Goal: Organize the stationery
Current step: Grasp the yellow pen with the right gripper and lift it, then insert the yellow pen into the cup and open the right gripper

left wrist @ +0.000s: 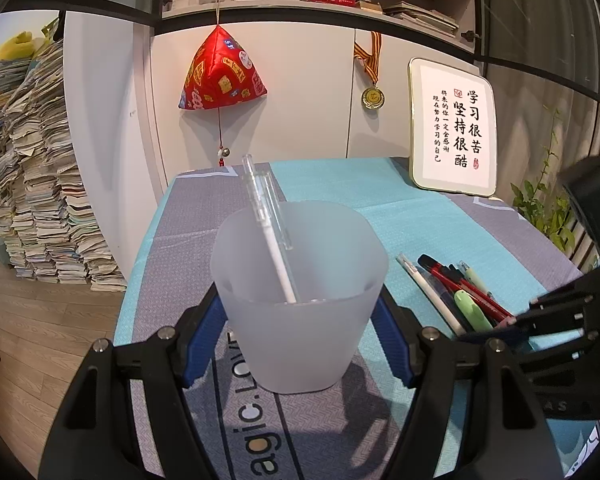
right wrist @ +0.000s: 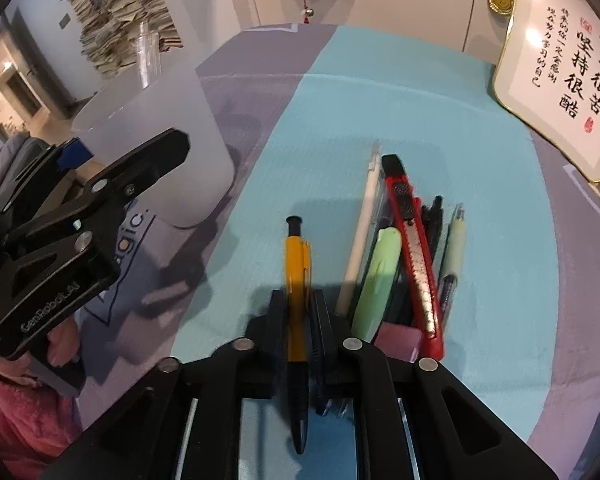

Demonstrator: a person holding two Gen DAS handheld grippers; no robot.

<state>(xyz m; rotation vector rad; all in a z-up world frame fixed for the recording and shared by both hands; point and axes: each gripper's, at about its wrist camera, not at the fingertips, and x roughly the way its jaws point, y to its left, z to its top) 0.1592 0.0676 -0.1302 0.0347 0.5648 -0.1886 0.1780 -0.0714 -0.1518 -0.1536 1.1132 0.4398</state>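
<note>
While clamped — yellow pen [right wrist: 297, 280] in right gripper [right wrist: 298, 312]

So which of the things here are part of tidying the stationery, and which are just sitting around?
Part of the job:
- frosted cup, clamped by left gripper
- yellow pen, in right gripper
- red utility knife
- green highlighter
- white pen

Lying about:
- calligraphy plaque
- red hanging ornament
- medal
- stacked books

Dim indoor light; fisheye edges perhaps blurred.
</note>
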